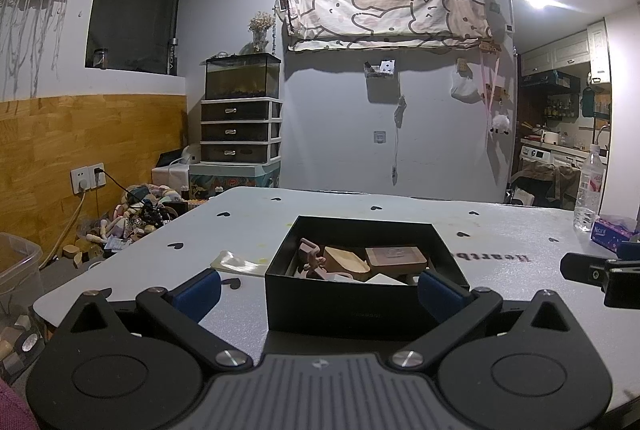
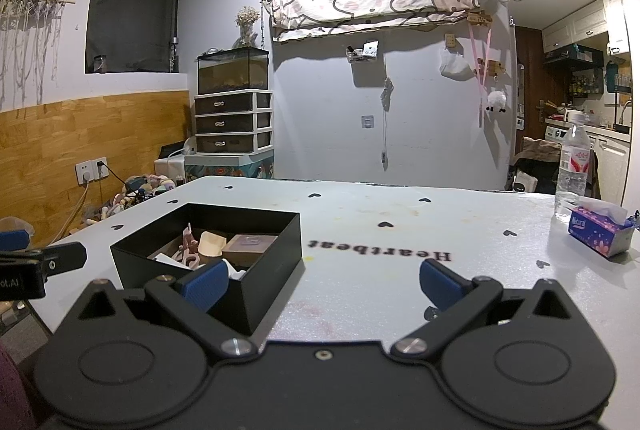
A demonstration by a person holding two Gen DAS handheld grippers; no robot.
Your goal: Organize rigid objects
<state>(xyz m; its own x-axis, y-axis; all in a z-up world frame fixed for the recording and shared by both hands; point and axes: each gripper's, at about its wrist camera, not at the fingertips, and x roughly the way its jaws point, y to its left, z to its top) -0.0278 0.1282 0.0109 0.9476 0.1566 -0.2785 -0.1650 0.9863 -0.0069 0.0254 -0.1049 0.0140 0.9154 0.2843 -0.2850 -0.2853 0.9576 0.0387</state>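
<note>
A black open box stands on the white table. It holds several small rigid objects: a brown block, a tan wooden piece, a pink piece. My left gripper is open and empty, its blue pads either side of the box's near wall. In the right wrist view the box sits front left. My right gripper is open and empty over bare table, its left pad by the box's near corner. A flat pale piece lies left of the box.
A water bottle and a tissue box stand at the table's far right. The right gripper's finger shows in the left wrist view. A clear bin and scattered toys lie on the floor at left.
</note>
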